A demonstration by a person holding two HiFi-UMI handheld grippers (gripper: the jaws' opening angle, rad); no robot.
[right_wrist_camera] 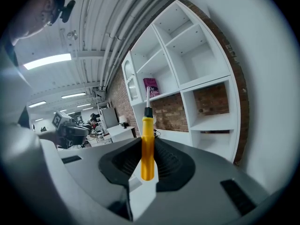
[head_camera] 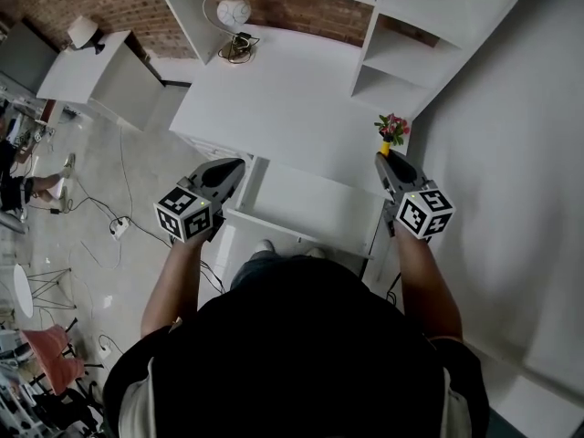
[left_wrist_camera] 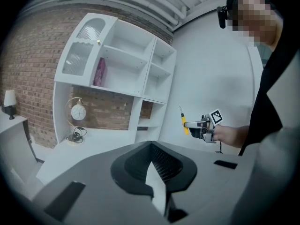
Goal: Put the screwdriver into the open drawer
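Observation:
The screwdriver [right_wrist_camera: 147, 146], with a yellow handle and a thin metal shaft, stands upright in my right gripper [right_wrist_camera: 147, 159], which is shut on its handle. In the head view the right gripper [head_camera: 382, 160] hovers at the right edge of the white desk [head_camera: 283, 108], just above the right end of the open white drawer [head_camera: 310, 206], and the yellow handle [head_camera: 385, 149] pokes out past the jaws. My left gripper [head_camera: 234, 167] is shut on nothing over the drawer's left end. The left gripper view shows the screwdriver [left_wrist_camera: 184, 124] held across from it.
A round clock [head_camera: 233, 11] and a cable sit at the back of the desk. Pink flowers [head_camera: 393, 124] stand at its right edge. White shelving [head_camera: 411, 53] rises on the right. A white side table [head_camera: 87, 67] and floor cables [head_camera: 119, 226] lie to the left.

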